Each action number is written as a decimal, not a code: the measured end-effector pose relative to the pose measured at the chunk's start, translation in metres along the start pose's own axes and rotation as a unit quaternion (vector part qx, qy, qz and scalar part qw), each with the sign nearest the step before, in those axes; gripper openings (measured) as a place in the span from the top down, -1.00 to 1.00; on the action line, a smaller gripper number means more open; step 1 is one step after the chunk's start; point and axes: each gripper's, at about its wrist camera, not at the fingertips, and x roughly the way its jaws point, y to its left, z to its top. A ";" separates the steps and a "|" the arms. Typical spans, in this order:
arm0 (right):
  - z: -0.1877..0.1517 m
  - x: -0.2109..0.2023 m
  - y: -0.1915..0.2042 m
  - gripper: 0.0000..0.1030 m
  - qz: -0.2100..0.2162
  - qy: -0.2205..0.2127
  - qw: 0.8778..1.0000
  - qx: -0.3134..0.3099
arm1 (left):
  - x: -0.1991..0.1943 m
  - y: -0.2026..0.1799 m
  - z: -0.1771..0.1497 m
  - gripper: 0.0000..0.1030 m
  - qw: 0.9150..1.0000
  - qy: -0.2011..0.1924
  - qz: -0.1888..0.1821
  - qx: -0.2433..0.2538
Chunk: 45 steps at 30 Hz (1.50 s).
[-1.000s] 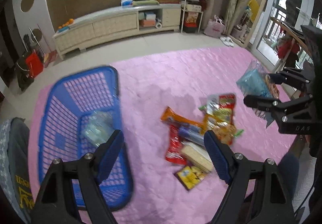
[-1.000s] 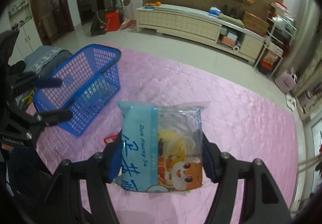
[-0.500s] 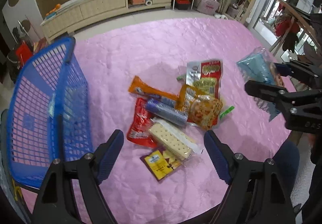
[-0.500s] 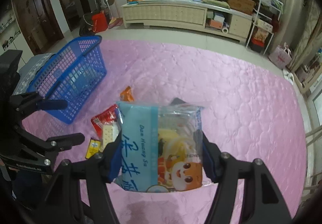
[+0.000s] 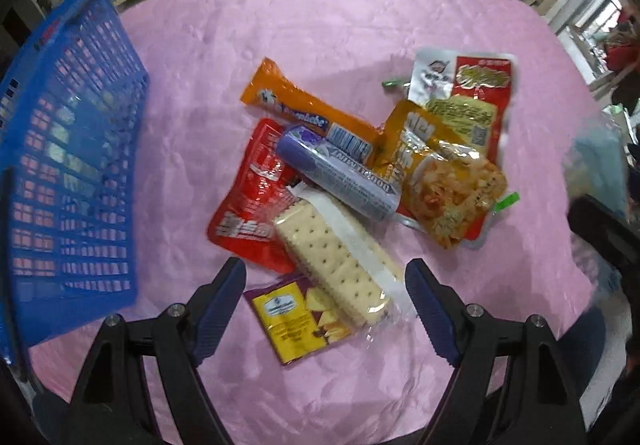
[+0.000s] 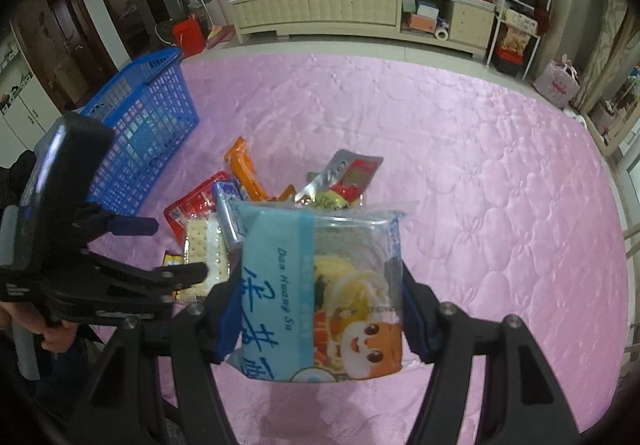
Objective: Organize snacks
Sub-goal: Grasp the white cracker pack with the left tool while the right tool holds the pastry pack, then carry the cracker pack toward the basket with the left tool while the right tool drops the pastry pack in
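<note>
A pile of snacks lies on the pink quilt [image 5: 320, 25]: a cracker pack [image 5: 340, 265], a yellow-purple packet [image 5: 304, 321], a red pouch [image 5: 252, 197], a purple tube [image 5: 340, 173], an orange bar [image 5: 296, 105], a yellow noodle bag [image 5: 444, 181] and a red-silver pouch [image 5: 468, 85]. My left gripper [image 5: 326, 309] is open and empty, just above the cracker pack. My right gripper [image 6: 316, 317] is shut on a light blue snack bag [image 6: 320, 293], held above the quilt. The blue basket [image 5: 68, 165] stands to the left and also shows in the right wrist view [image 6: 140, 125].
A long cream cabinet [image 6: 360, 13] stands against the far wall, with a shelf rack [image 6: 520, 5] to its right. A red bag [image 6: 188, 33] sits on the floor behind the basket. The quilt spreads wide to the right of the pile [image 6: 500, 185].
My left gripper has swung from the basket to the snack pile and come down close over it. My right gripper keeps hold of the blue bag and has moved nearer the pile.
</note>
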 end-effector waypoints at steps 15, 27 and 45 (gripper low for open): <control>-0.011 0.006 -0.028 -0.36 0.000 0.009 0.999 0.033 | 0.044 -0.023 0.019 -0.19 0.999 0.017 0.045 -0.008; -0.013 0.011 -0.008 -0.36 0.004 0.026 0.999 0.036 | 0.019 -0.024 -0.002 0.19 0.999 -0.004 0.010 0.037; 0.018 -0.030 0.051 -0.36 0.004 0.001 1.000 0.023 | -0.112 0.011 -0.030 0.23 0.988 -0.133 -0.055 0.050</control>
